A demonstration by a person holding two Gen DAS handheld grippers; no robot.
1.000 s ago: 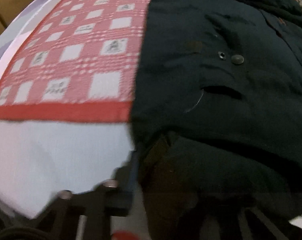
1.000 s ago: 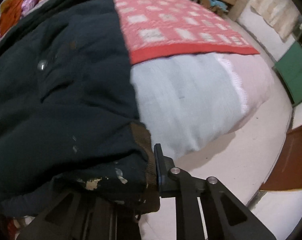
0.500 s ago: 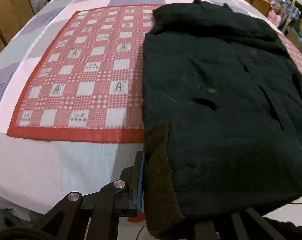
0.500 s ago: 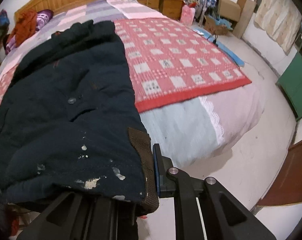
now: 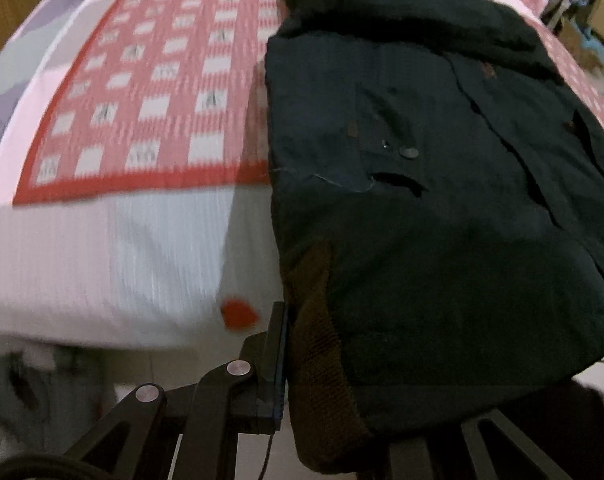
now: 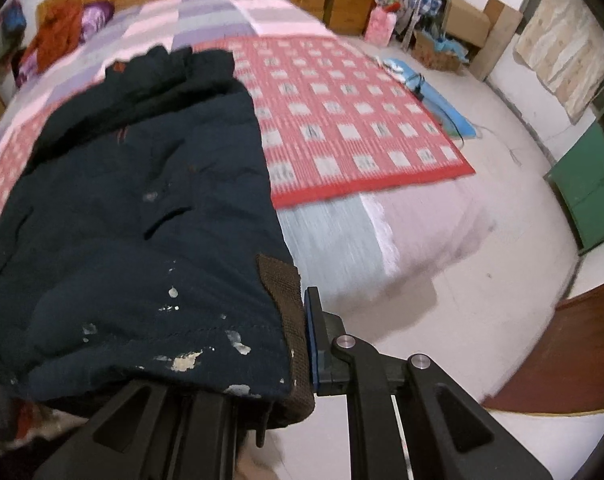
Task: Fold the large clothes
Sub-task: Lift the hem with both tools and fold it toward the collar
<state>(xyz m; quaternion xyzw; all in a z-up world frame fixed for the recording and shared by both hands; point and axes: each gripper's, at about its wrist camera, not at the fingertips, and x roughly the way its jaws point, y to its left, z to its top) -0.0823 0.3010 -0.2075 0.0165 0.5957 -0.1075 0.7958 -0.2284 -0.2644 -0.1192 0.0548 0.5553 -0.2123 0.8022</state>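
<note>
Dark navy jacket (image 5: 442, 184) lies spread on the bed (image 6: 334, 236), its hem hanging over the foot edge, where my left claw (image 5: 322, 364) and right claw (image 6: 290, 340) each pinch a brown knit corner. Beneath it, a red checked cloth (image 5: 150, 108) carries small printed marks, blurred beyond reading. White paint flecks dot the hem.
</note>
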